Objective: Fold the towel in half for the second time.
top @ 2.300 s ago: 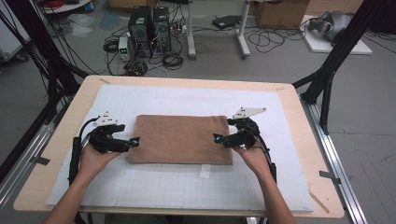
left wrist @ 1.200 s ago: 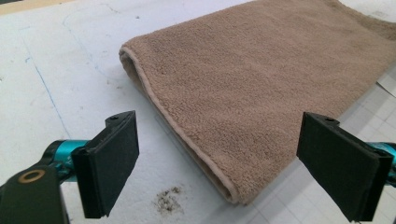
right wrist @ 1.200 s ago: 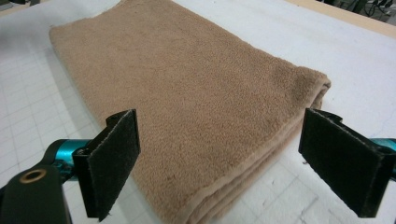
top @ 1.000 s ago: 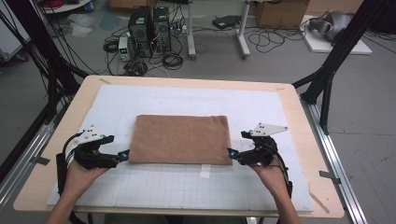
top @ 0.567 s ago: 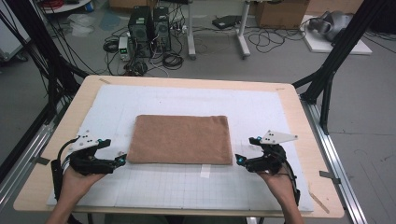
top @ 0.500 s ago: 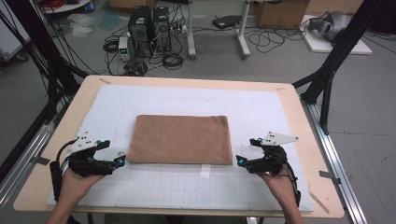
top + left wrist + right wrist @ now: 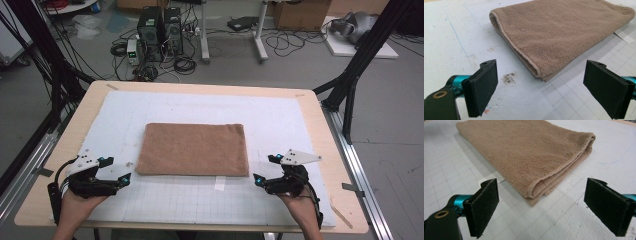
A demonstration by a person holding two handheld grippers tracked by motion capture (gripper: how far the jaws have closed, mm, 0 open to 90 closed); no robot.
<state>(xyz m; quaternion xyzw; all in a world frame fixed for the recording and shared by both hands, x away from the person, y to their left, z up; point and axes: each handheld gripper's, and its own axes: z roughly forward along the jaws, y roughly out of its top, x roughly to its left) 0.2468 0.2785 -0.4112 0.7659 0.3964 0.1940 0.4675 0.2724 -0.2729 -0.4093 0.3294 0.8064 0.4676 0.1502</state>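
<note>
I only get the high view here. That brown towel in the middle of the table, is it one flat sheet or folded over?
Observer: Folded. The right gripper view shows the towel in stacked layers at its near corner.
Operator: And on the person's left, open or closed?
Observer: The left tongs stand wide open, holding nothing, short of the towel's corner.
Operator: Anything dirty nearby?
Observer: A small dark smudge on the white mat, just beside that corner.

Folded brown towel [image 7: 194, 149] between two grippers
</note>
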